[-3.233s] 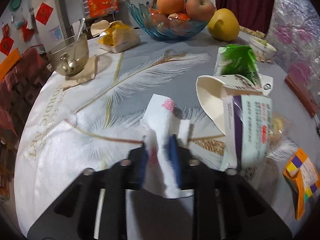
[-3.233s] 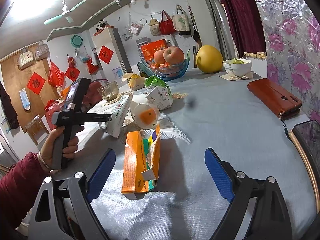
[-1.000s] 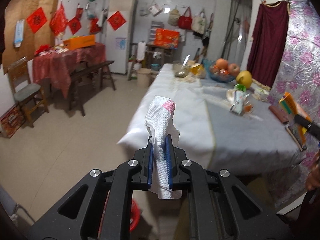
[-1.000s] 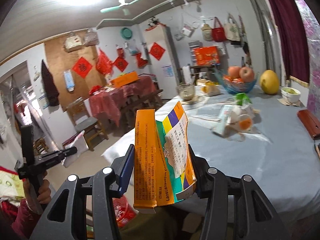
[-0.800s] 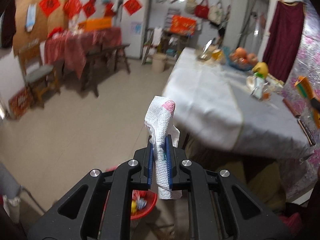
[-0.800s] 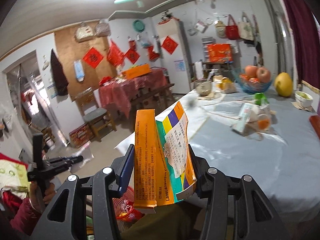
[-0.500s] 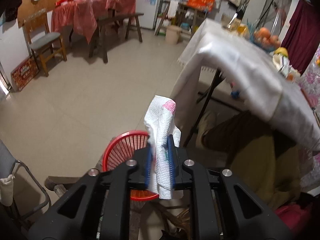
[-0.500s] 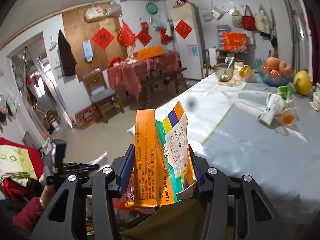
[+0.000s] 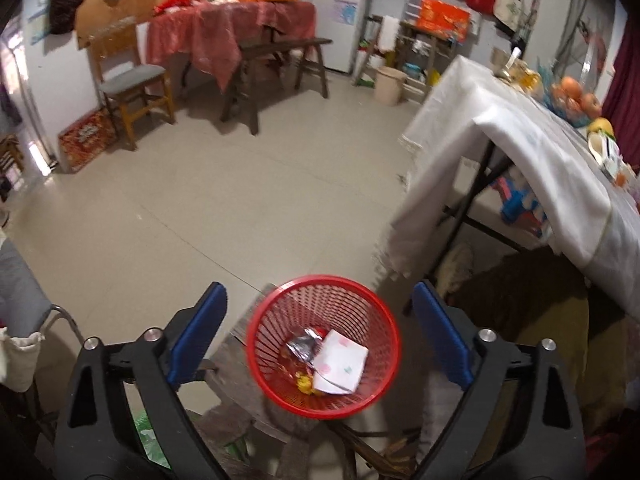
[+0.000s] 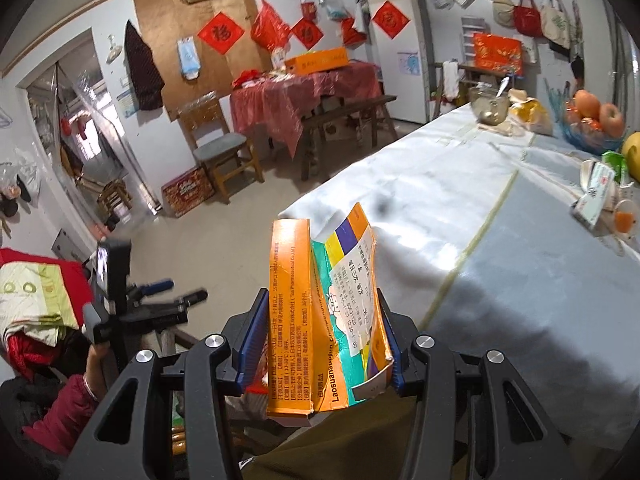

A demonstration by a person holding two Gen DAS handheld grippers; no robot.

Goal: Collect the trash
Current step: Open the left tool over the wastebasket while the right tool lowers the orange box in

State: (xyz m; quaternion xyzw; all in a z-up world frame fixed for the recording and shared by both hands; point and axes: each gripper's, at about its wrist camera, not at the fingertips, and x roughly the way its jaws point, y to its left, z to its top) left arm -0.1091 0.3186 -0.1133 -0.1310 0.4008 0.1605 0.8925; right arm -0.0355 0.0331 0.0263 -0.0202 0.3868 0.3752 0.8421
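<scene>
My left gripper (image 9: 320,332) is open and empty, right above a red mesh trash basket (image 9: 280,380) on the floor. A white paper tissue (image 9: 340,362) lies inside the basket with a foil wrapper (image 9: 302,346). My right gripper (image 10: 322,344) is shut on a crushed orange medicine box (image 10: 320,312), held up beside the table edge. The left gripper also shows in the right wrist view (image 10: 176,296), low at the left, held in a hand. More trash lies on the table at the far right: a flattened carton (image 10: 592,196) and a green packet (image 10: 614,162).
The table with a white cloth (image 10: 460,208) stands at the right, its dark legs (image 9: 464,216) near the basket. A wooden chair (image 9: 128,88), a bench (image 9: 272,64) and a red-cloth table (image 9: 224,28) stand at the back. A fruit bowl (image 10: 592,120) is on the table.
My left gripper has opened and the tissue has dropped into the red basket. The right gripper still holds the orange box and has moved a little left.
</scene>
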